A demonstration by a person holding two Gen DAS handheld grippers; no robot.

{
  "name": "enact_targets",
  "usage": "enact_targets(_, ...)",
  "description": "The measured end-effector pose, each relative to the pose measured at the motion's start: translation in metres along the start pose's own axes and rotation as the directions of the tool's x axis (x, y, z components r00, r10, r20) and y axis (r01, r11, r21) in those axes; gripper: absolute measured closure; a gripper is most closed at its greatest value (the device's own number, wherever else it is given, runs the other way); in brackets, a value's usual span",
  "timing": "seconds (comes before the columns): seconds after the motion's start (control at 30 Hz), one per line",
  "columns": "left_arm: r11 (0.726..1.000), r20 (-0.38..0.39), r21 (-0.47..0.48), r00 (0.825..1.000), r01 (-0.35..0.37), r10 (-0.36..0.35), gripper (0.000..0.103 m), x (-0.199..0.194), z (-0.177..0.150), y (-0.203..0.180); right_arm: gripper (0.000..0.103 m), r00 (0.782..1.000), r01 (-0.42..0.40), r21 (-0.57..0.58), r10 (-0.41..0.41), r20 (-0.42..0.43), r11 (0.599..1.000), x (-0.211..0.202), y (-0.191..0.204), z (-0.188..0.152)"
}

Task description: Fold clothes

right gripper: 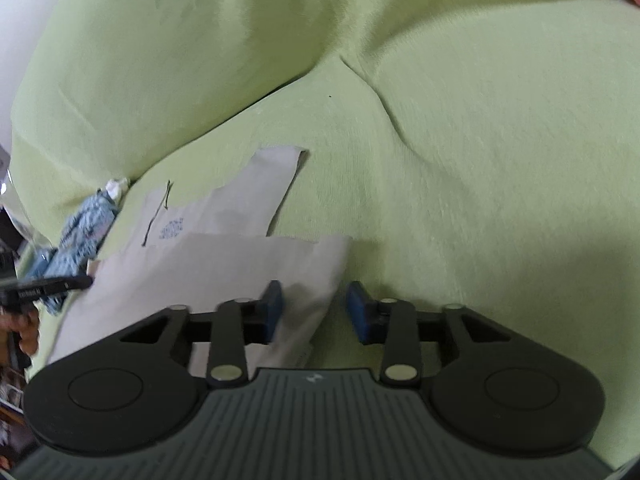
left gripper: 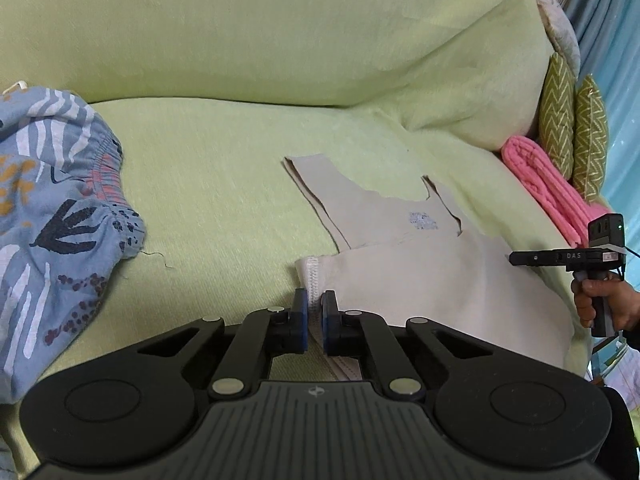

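The left tool (left gripper: 315,316) was clamped on the hemmed edge of the beige tank top (left gripper: 420,264); the right tool (right gripper: 314,308) stood partly open astride its other corner, pads not pressing; the garment lay half-folded on the green sofa (left gripper: 224,184), beside patterned blue clothing (left gripper: 52,208).

The letters "DAS" stand in pale print on the black side of the right gripper (left gripper: 516,258), seen from the left wrist camera. A small round emblem (left gripper: 315,391) sits on the ribbed grey body of the left gripper, without legible lettering. Inside the neck of the beige tank top (left gripper: 400,216) is a bluish printed label (right gripper: 171,229), probably size or care text, too blurred to read.
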State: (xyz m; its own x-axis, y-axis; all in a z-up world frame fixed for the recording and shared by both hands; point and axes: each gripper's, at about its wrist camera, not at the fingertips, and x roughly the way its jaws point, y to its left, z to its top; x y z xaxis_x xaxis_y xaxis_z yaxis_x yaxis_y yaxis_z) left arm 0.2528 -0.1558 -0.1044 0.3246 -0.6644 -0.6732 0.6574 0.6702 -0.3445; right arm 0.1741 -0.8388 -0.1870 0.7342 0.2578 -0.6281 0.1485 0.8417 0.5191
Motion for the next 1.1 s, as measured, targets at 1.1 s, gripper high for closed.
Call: enact_targets(1.1, 0.989, 0.051, 0.036, 0.988, -0.145, 0.143, 0.086, 0.038, 0.059, 0.034, 0.091, 0.972, 0.209, -0.134, -0.192, 0.135, 0.969, 0.057, 0.007, 0.059)
